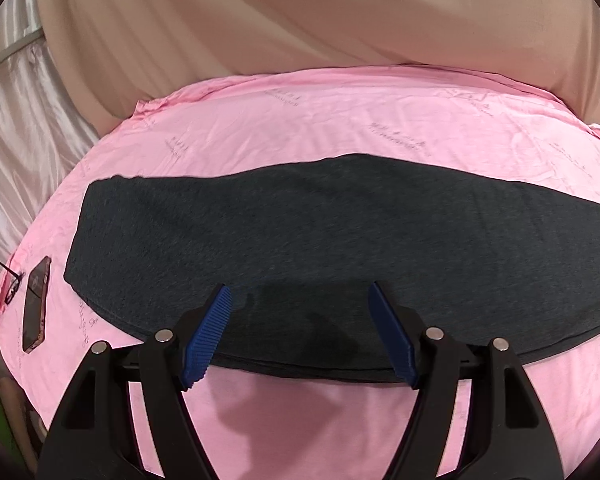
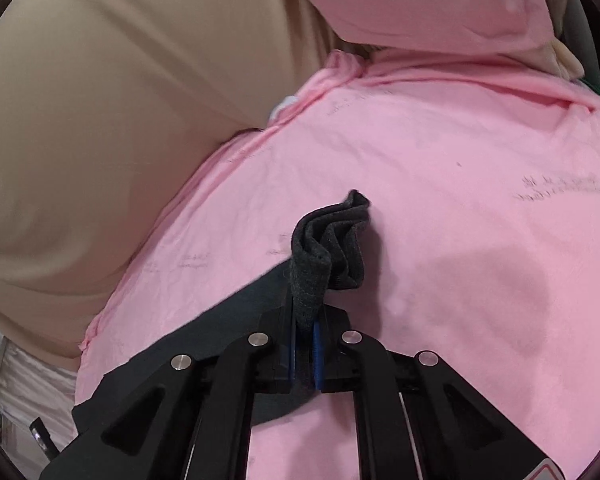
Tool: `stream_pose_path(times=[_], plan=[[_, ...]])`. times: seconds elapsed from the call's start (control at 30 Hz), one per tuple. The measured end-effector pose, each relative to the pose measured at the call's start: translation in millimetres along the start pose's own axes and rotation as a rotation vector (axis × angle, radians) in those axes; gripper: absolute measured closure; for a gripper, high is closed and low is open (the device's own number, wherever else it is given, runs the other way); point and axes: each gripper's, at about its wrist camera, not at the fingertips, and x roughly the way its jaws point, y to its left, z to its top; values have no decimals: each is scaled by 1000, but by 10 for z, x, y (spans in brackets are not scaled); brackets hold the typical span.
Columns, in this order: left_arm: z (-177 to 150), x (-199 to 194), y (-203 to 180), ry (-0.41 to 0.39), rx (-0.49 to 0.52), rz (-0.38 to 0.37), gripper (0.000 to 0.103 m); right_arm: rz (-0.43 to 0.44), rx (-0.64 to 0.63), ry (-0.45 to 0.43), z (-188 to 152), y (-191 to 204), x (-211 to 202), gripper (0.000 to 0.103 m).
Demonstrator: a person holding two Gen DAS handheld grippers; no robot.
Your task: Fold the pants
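The dark grey pants (image 1: 320,240) lie flat in a long band across the pink sheet (image 1: 300,128) in the left wrist view. My left gripper (image 1: 302,320) is open, its blue pads (image 1: 206,332) hovering over the near edge of the pants, holding nothing. In the right wrist view my right gripper (image 2: 305,344) is shut on a bunched end of the pants (image 2: 324,248), which sticks up past the fingertips above the sheet (image 2: 440,200). The rest of the pants trails down to the left under the gripper.
A phone (image 1: 36,304) and glasses (image 1: 10,284) lie on the sheet's left edge. A beige curtain (image 1: 260,20) hangs behind the bed. A pink pillow (image 2: 412,0) lies at the far end in the right wrist view.
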Motion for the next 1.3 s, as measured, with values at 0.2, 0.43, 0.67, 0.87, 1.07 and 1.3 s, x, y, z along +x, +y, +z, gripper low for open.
stream_pose_path(times=[0.2,0.43,0.67,0.87,1.07,1.3], plan=[[-87,-19,490,0,-94,-29,31,245,-261,40,-153,1673,82,96],[-257,-109,1185,-6,-194,8,31,442,-573,354,-1382,3408,1094,96],[-416,-113,1767,12,-298,-34,28,272,-660,566,-2278,3348,1686,88],[-474,-33,2173,12,-411,-80,26,124,-502,260,-1636,2463,625,42],[-325,-93,1869,-17,-389,-190,25,52,-278,310,-1495,1677,618,42],[-176,-65,1273,33,-327,-331,26,131,-291,376,-1608,1778,915,87]])
